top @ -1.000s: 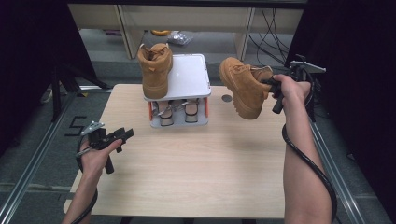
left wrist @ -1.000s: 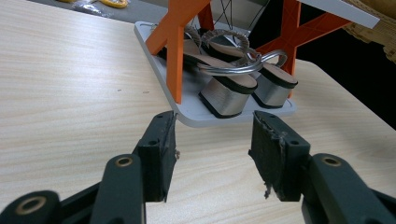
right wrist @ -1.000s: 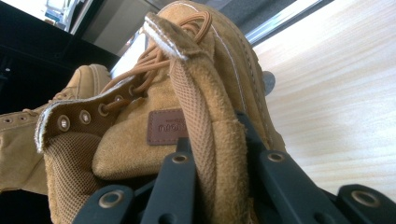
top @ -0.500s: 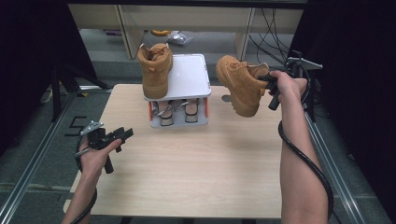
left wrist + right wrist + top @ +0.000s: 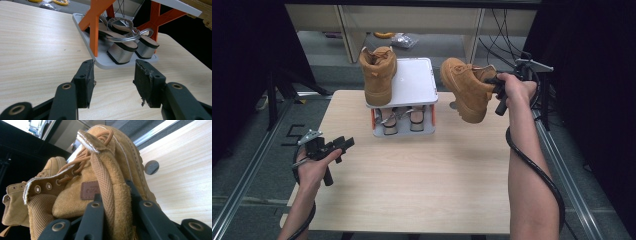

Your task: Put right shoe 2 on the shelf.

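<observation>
A tan suede boot [image 5: 377, 75] stands upright on the white top shelf [image 5: 414, 82] of a small rack with orange legs. Its mate [image 5: 464, 87] hangs in the air just right of the rack, toe tilted down, with my right gripper [image 5: 493, 86] shut on its collar. In the right gripper view the boot's padded collar [image 5: 110, 182] is pinched between the jaws of that gripper [image 5: 115, 195]. My left gripper [image 5: 343, 145] is open and holds nothing, low over the table's left side. In the left gripper view this gripper [image 5: 113, 75] points at the rack's base plate [image 5: 107, 63].
A pair of silver-heeled sandals [image 5: 399, 117] [image 5: 122, 50] sits on the rack's lower shelf. A small grey disc [image 5: 151, 167] lies on the wooden table [image 5: 422, 185] under the held boot. Shelving and cables stand behind the table, and metal rails run along both sides.
The boot in my right gripper has drifted a little to the left, toward the rack. My left gripper has kept still.
</observation>
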Demonstrator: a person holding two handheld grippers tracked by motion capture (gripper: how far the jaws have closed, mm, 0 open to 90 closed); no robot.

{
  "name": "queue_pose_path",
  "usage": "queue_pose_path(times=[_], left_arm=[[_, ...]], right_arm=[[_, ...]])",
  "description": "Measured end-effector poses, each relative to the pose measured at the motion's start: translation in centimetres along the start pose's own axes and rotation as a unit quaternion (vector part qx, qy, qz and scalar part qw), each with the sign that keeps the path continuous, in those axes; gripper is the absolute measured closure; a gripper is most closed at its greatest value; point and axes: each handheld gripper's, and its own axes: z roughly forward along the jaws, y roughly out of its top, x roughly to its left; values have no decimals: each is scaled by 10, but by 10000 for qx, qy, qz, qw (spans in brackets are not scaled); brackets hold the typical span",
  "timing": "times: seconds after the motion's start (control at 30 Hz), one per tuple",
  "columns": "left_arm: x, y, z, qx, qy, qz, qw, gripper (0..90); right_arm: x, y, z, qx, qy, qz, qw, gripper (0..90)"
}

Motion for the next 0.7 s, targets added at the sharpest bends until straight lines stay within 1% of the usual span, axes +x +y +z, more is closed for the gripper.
queue_pose_path(times=[0.07,0.1,0.13,0.17,0.33,0.37,0.4,0.47,0.5,0.57,0.6,0.67,0.7], left_arm=[[0,0,0,-1,1,-9,10000,496],[0,0,0,-3,0,-9,10000,496],[0,0,0,-6,-2,-12,10000,496],[0,0,0,-8,-2,-11,10000,496],[1,0,0,-28,-9,-19,10000,496],[1,0,0,-24,-6,-17,10000,496],[1,0,0,-23,-5,-18,10000,496],[1,0,0,-19,-5,-17,10000,496],[1,0,0,-19,-6,-14,10000,496],[1,0,0,-14,-11,-12,10000,496],[1,0,0,-15,-10,-10,10000,496],[1,0,0,-21,-6,-14,10000,496],[1,0,0,-21,-5,-10,10000,496]], right_arm=[[0,0,1,-19,21,-107,9999,815],[3,0,1,12,76,31,10000,815],[4,0,1,3,42,13,10000,815],[4,0,1,-21,42,-72,10000,815],[8,0,2,-15,72,-13,10000,815],[8,0,3,-11,75,-60,10000,815],[8,0,3,-5,99,-38,9999,815],[8,0,4,-38,96,-72,9999,814],[10,0,5,-42,106,7,9999,814],[13,1,5,-53,99,43,9999,813],[12,1,5,-45,121,-72,9999,813],[15,1,6,-76,127,17,9999,813],[15,1,6,-90,142,-9,9999,813]])
